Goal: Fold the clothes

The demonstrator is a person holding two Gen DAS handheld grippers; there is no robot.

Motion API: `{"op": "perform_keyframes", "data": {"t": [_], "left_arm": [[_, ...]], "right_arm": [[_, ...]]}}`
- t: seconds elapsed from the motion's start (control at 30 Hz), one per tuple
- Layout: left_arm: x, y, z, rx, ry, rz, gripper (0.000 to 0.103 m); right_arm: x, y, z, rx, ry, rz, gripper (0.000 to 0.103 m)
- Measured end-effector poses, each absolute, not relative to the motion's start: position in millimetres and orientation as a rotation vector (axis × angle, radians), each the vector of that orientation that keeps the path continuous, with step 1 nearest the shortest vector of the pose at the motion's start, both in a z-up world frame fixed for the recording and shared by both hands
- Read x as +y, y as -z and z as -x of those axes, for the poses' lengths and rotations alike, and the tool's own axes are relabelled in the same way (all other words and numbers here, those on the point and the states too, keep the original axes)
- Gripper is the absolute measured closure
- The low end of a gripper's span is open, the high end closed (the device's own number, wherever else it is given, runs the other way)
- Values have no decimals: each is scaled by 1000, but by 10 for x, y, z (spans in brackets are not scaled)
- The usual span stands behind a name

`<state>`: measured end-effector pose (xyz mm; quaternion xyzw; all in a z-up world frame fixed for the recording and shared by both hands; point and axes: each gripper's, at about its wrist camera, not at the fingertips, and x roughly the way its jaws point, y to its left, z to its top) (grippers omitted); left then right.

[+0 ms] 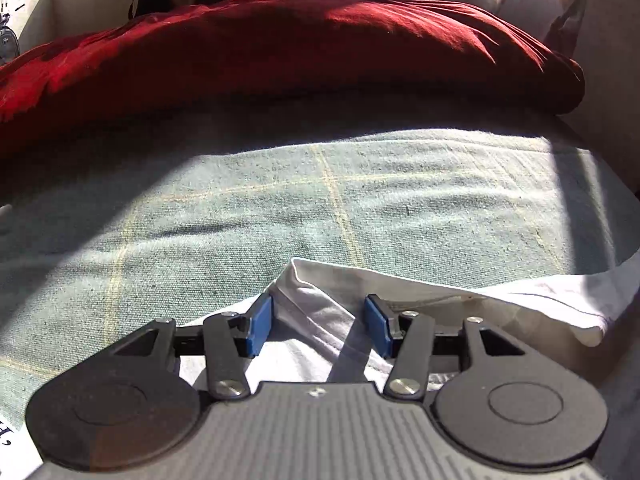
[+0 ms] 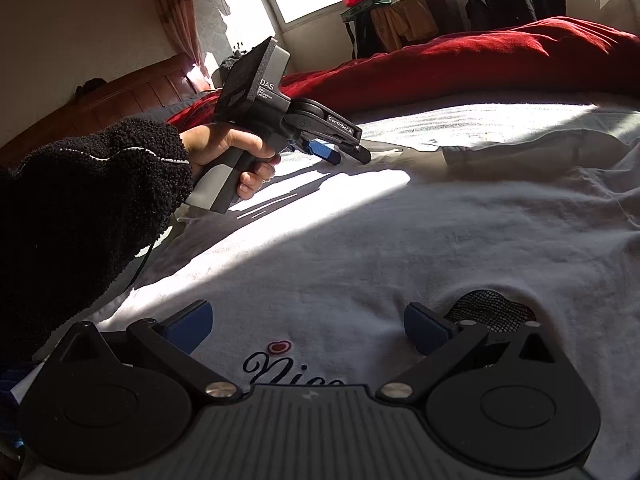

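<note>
A white T-shirt (image 2: 400,240) lies spread on the bed, with black script and a small red heart (image 2: 280,347) on its chest. In the left wrist view a folded edge of the shirt (image 1: 400,292) lies under my left gripper (image 1: 319,328). Its blue pads (image 1: 260,330) stand apart, with a ridge of white cloth between them that neither pad presses. From the right wrist view, that left gripper (image 2: 344,152) sits at the shirt's far edge, held by a hand (image 2: 224,144) in a black fleece sleeve. My right gripper (image 2: 307,330) hovers open and wide over the chest print, with nothing in it.
A grey-green checked bed cover (image 1: 280,200) stretches beyond the shirt. A bulky red quilt (image 1: 280,48) lies across the far side of the bed. A wooden headboard (image 2: 132,92) is at the left, with windows and hanging clothes behind. A dark mesh patch (image 2: 492,304) shows on the shirt beside my right finger.
</note>
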<state>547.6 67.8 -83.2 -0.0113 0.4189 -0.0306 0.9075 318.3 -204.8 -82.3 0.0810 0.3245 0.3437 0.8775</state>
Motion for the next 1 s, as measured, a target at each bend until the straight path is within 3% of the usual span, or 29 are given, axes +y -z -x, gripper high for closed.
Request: {"op": "perform_keyframes", "data": {"t": [0.23,0.4,0.67,1.0], "left_arm": [[468,550,-5150,840,87,-14,54],[12,377,-4999,911,351,62,44],[-743,653,-5538,997,540,131,42],[-920,692,-5980,962,467,101,41]], "right_arm": [[-2114,776,-3197,661,-680,-210,0],[-2159,757,-3198,654,-665,-243,0],[-2242,796,-3243,675,-640,-271,0],[-2317,820,-3281,684,-641,-305,0]]}}
